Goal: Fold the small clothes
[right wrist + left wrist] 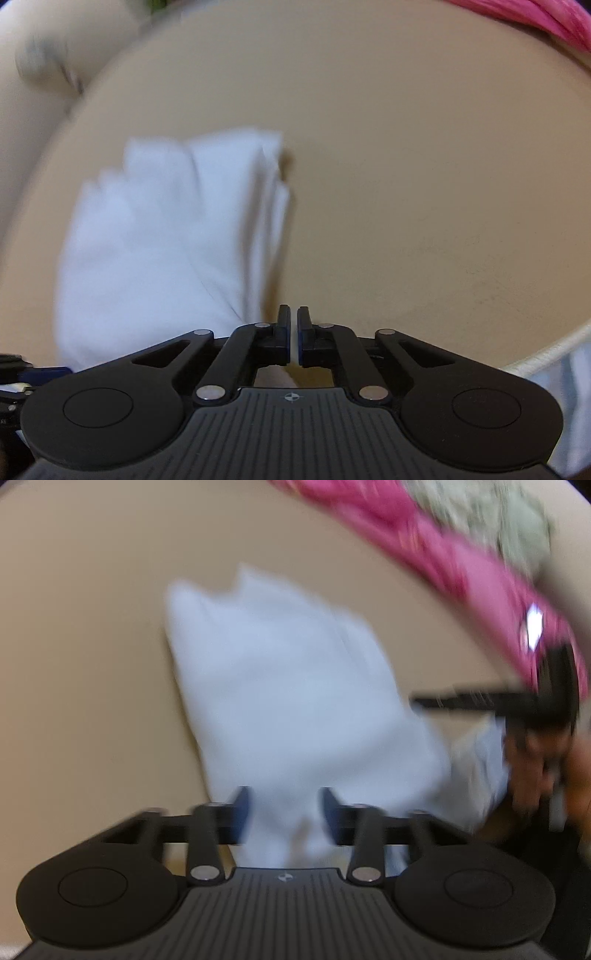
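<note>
Left gripper (284,814) released over white garment (295,701) | right gripper (293,328) clenched, empty | table (424,184) bare rightward

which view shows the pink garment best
The left wrist view: the pink garment runs as a long blurred band across its upper right. The right wrist view catches only a sliver in its top right corner.

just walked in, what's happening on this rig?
A person is folding small clothes with two handheld grippers. A white garment lies folded on the beige table. The left gripper is open, its fingers either side of the garment's near end. The right gripper is shut beside the garment's right edge, with nothing visibly held. A pink cloth waits at the far edge. The frames are blurred.
</note>
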The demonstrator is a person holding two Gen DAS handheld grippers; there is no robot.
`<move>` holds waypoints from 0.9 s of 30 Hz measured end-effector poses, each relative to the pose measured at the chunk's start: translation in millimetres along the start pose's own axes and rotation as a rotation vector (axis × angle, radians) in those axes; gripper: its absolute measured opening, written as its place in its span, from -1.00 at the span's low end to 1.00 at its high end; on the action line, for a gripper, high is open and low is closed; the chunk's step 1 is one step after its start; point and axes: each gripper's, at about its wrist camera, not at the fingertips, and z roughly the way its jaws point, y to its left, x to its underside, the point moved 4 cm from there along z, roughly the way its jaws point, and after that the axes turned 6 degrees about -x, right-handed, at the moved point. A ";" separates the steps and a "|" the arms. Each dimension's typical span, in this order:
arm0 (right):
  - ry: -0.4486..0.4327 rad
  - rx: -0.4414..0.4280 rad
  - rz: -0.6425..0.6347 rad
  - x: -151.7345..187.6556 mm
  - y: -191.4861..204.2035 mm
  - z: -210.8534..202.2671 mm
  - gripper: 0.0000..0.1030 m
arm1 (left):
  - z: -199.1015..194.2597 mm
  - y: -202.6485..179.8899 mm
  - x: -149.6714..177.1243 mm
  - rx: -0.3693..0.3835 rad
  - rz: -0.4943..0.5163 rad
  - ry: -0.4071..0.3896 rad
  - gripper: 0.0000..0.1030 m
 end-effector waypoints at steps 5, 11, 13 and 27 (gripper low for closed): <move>-0.122 -0.097 0.090 -17.7 3.6 -5.3 0.37 | 21.5 56.9 -39.9 -0.048 -0.197 -0.019 0.42; 0.037 -0.049 0.130 -18.3 13.5 49.5 0.40 | 74.6 69.6 -42.7 0.072 -0.335 0.027 0.46; 0.046 -0.047 0.151 -17.2 11.7 57.6 0.53 | 83.6 68.3 -39.4 0.093 -0.356 0.011 0.52; -0.077 -0.101 0.114 -19.0 46.6 46.6 -0.45 | 45.8 12.8 -51.3 -0.039 -0.165 -0.131 -0.42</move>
